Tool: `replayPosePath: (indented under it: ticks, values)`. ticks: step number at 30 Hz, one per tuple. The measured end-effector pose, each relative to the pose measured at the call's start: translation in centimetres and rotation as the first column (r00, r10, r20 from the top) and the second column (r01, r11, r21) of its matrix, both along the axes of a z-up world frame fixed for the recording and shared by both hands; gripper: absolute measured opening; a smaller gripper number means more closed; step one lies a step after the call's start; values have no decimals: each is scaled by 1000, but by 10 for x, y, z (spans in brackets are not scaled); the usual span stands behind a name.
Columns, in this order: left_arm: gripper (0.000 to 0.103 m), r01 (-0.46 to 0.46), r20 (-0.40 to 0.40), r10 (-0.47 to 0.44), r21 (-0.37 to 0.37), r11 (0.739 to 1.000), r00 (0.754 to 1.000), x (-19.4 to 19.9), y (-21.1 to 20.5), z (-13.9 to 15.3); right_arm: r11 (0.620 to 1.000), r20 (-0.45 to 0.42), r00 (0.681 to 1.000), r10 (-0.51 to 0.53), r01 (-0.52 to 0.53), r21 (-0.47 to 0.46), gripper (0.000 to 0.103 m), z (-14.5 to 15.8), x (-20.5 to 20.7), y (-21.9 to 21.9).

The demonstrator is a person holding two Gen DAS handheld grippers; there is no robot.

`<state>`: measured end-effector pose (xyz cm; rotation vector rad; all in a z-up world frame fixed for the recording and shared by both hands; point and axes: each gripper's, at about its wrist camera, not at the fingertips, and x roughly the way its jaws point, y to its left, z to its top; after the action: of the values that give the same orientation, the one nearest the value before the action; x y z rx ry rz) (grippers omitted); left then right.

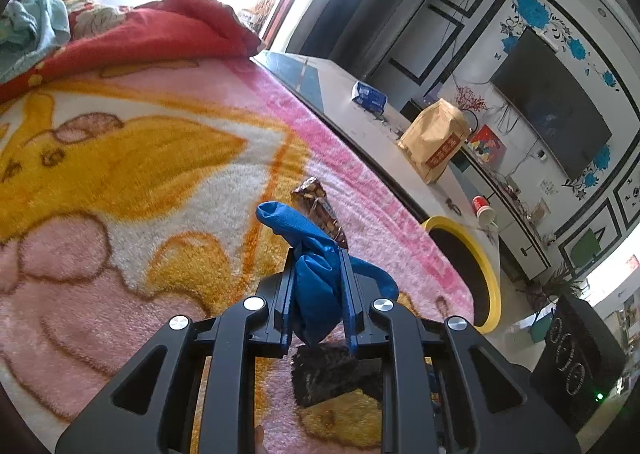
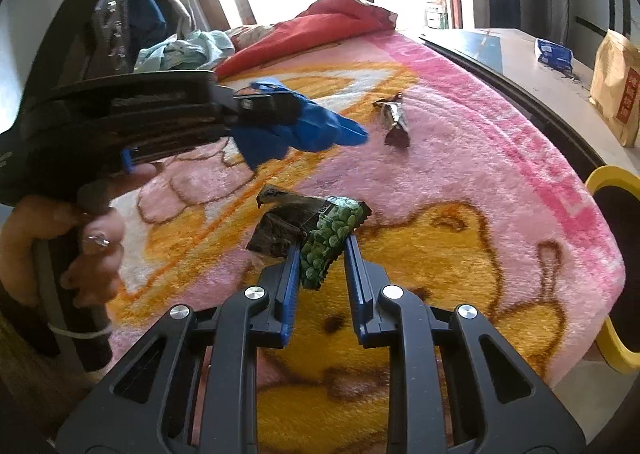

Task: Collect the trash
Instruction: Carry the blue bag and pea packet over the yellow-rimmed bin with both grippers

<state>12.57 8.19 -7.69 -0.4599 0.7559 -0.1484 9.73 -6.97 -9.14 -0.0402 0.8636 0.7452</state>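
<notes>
Bed covered by a fleecy pink-and-yellow cartoon blanket (image 2: 460, 181). Far-left corner: crumpled pale-blue cloth (image 2: 188, 49), then a red quilt (image 2: 320, 29) bunched along the far edge under bright windows.

Left gripper (image 1: 318, 274) clamped on a blue glove (image 1: 316, 294), lifted off the blanket; the right view shows it held by a hand (image 2: 92, 238) at left, the glove (image 2: 304, 125) hanging from the jaws above the blanket's middle.

Right gripper (image 2: 322, 254) closed on a green pea-print wrapper (image 2: 332, 242) mid-blanket; the wrapper's crumpled dark end sticks out to the left.

A brown foil wrapper (image 2: 394, 121) lies loose further back, nearer the right edge, well apart from both grippers.

Past the blanket's right edge: a grey table (image 1: 344, 93) with a blue-white pack (image 1: 370, 95), a tan paper bag (image 1: 436, 137) and a red-and-white cup (image 1: 484, 209). Yellow-rimmed bin (image 1: 490, 266) just beside the bed's near-right corner. Right wall: TV (image 1: 552, 105) among blue flower decals, black speaker (image 1: 576, 354) on the floor.
</notes>
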Motion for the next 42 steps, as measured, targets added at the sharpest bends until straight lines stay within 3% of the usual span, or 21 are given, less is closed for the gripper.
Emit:
replayPosePath:
  ticks: [20, 42]
  values:
    - [19, 31, 80, -32, 11, 999, 996, -3, -14, 40, 988, 47, 987, -153, 152, 32, 16, 24, 30, -56]
    - [19, 154, 112, -159, 55, 987, 981, 19, -69, 59, 939, 73, 938, -340, 334, 82, 16, 47, 58, -129]
